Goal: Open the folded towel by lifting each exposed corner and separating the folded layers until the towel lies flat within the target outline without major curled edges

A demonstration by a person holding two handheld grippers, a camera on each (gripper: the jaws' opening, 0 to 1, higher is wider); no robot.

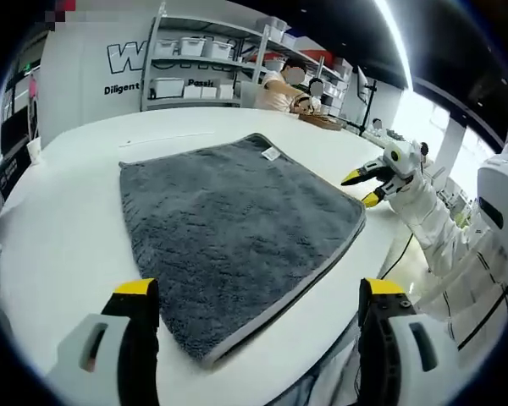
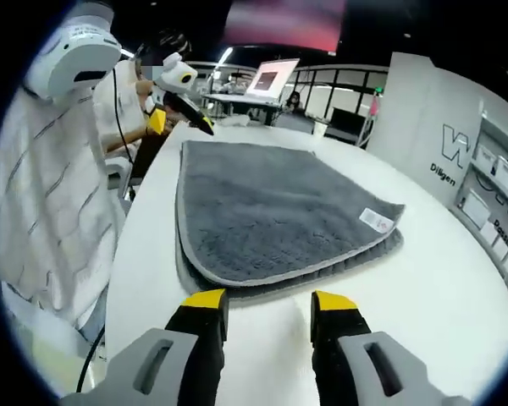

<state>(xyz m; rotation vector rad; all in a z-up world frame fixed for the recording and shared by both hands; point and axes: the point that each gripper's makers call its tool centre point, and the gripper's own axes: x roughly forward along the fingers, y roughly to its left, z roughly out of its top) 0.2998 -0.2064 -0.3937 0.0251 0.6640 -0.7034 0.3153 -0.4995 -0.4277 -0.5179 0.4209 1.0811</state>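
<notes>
A grey towel lies folded on the white table, with a white label at its far corner. My left gripper is open at the towel's near corner, one jaw on each side and nothing held. In the right gripper view the towel shows two stacked layers, the top edge set back from the lower one, with the label at the right corner. My right gripper is open just short of that layered edge. Each gripper also appears across the towel: right gripper, left gripper.
The person's white sleeves hang along the table's edge. Shelves with white bins and a seated person are beyond the table. A cup stands at the far left edge. A lit screen sits on a desk behind.
</notes>
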